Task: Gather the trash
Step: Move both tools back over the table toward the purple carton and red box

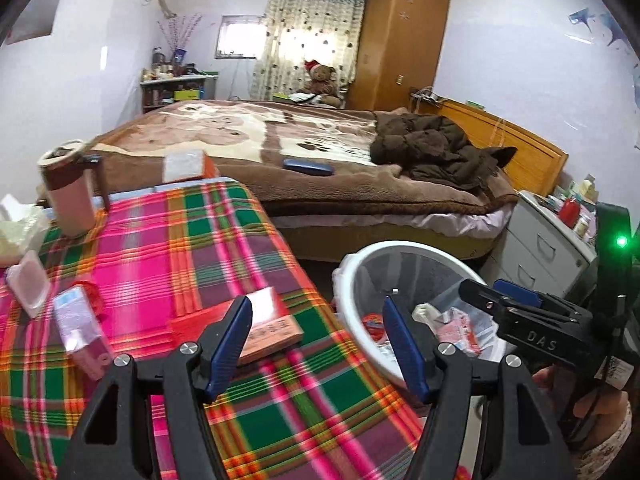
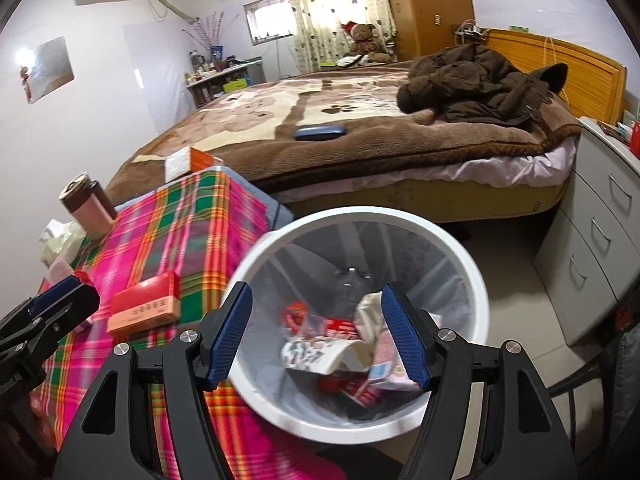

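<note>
Bin [image 2: 478, 296] upright, mouth up, wrappers [image 2: 320, 350] inside, both tongs [image 1: 316, 338] [image 2: 316, 338] apart, empty.

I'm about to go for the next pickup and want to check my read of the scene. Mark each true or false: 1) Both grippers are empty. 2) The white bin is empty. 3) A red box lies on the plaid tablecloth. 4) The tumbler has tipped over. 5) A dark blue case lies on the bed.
1) True: the left gripper and the right gripper both stand open with nothing between the pads.
2) False: the white bin already holds crumpled wrappers and paper.
3) True: the red box lies flat on the plaid tablecloth.
4) False: the tumbler stands upright on the cloth.
5) True: the dark blue case lies on the bed blanket.
</note>
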`<state>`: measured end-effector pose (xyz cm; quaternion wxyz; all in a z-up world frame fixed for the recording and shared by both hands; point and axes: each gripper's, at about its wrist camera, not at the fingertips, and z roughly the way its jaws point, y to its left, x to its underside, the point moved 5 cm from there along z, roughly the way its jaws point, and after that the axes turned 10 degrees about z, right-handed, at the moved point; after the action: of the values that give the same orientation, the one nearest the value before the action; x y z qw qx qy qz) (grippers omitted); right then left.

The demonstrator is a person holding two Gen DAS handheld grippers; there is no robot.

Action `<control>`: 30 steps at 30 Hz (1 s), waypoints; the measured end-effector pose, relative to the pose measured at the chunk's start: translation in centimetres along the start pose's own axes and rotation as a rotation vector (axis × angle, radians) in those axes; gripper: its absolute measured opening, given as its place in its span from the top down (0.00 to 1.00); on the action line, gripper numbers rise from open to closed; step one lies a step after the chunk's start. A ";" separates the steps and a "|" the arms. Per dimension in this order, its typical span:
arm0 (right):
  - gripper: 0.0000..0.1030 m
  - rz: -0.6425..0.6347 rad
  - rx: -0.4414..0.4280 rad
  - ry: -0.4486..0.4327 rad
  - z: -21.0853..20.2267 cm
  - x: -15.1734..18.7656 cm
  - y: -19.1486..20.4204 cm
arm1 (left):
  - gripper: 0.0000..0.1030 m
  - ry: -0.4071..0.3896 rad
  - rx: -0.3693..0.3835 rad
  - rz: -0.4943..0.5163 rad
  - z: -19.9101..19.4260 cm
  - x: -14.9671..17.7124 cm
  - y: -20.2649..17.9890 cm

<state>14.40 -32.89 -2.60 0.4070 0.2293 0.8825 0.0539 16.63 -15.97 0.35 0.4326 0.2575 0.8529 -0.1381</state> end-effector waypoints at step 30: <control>0.33 -0.121 -0.132 0.135 4.5 4.8 10.0 | 0.25 0.078 -0.259 -0.264 -2.1 7.6 14.5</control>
<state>18.62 -22.29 -6.07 0.3635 0.1442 0.9147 0.1026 19.57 -0.56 -4.75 0.4068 0.0909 0.9061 -0.0727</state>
